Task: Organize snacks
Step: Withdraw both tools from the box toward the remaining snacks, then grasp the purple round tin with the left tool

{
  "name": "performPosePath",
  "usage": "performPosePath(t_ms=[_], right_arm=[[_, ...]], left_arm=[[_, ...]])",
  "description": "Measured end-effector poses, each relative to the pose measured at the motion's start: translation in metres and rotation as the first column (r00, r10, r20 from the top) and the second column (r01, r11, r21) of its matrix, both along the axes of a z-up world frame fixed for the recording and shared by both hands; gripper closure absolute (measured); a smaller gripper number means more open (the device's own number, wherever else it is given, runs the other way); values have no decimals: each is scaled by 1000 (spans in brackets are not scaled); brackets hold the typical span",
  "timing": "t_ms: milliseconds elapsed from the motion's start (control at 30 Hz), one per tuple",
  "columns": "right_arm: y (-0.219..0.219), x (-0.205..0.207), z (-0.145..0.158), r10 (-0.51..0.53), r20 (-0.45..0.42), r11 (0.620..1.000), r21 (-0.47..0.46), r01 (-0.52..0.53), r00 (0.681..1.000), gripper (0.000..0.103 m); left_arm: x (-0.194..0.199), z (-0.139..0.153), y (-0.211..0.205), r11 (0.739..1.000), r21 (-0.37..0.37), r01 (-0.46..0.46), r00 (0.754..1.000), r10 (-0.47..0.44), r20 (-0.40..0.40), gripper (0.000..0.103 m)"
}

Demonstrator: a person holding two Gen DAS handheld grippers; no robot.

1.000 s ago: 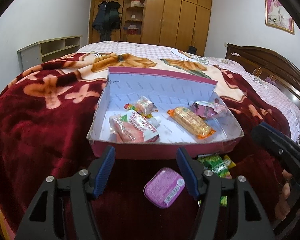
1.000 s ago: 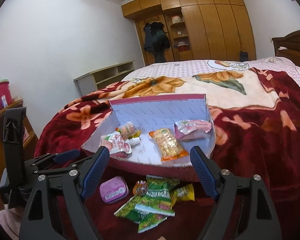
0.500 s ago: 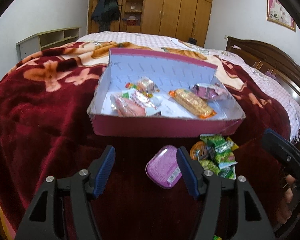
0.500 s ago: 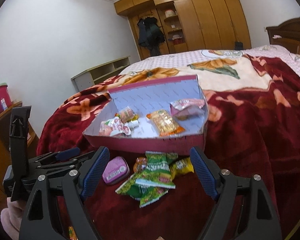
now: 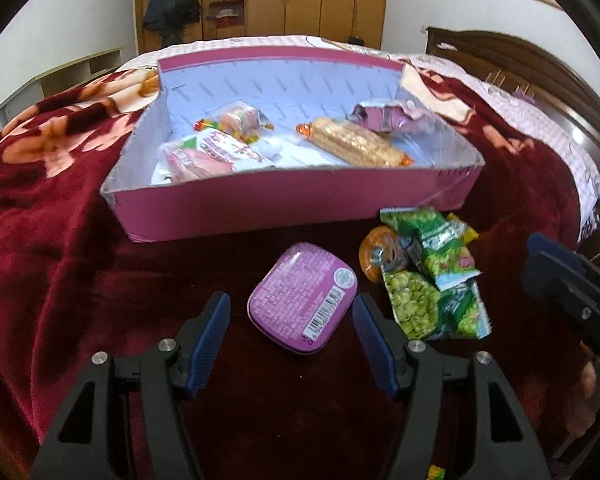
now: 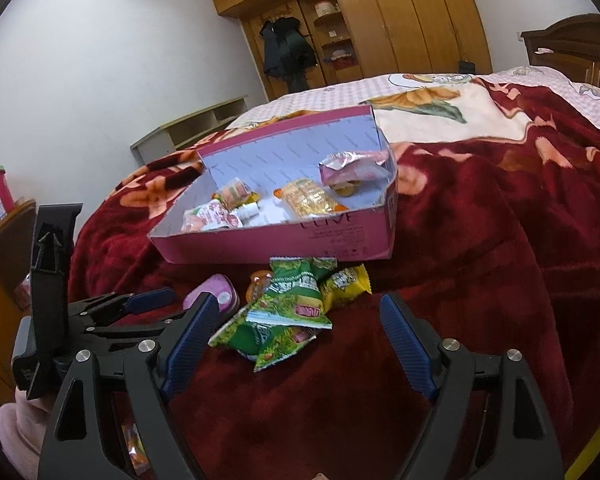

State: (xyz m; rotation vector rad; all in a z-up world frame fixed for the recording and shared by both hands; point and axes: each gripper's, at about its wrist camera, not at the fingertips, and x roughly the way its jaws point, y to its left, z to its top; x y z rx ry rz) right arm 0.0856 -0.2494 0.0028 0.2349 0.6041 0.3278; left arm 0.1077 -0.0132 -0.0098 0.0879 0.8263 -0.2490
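Observation:
A pink cardboard box (image 5: 260,204) (image 6: 284,242) lies on the bed with several wrapped snacks inside. In front of it a purple tin (image 5: 303,295) (image 6: 216,293) rests on the blanket. My left gripper (image 5: 292,332) is open, its blue fingers either side of the tin's near end and not touching it. Right of the tin sits a heap of green snack packets (image 5: 432,280) (image 6: 284,312), an orange round sweet (image 5: 376,254) and a yellow packet (image 6: 346,286). My right gripper (image 6: 296,340) stands open just short of the green packets, with nothing held.
A dark red floral blanket (image 5: 60,240) (image 6: 480,240) covers the bed. A wooden headboard (image 5: 540,76) lies to the right, a wardrobe (image 6: 400,24) at the back, a low shelf (image 6: 196,124) by the wall. A small packet (image 6: 134,446) lies below the right gripper.
Both grippers have come down and forward towards the loose snacks. The purple tin now sits between the left fingers, and the green packets lie closer to the right fingers. Neither gripper's opening changed.

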Motion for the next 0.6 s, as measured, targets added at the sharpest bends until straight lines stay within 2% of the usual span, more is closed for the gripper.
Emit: performPosePath(t_ms=[333, 600], right_arm=[[3, 3, -11, 16, -21, 1000, 4, -16, 1000, 18], [4, 4, -17, 19, -41, 1000, 14, -18, 999, 18]], left_arm=[[15, -13, -9, 1000, 25, -1, 1000, 1, -8, 36], [21, -16, -7, 1000, 11, -28, 999, 28, -24, 36]])
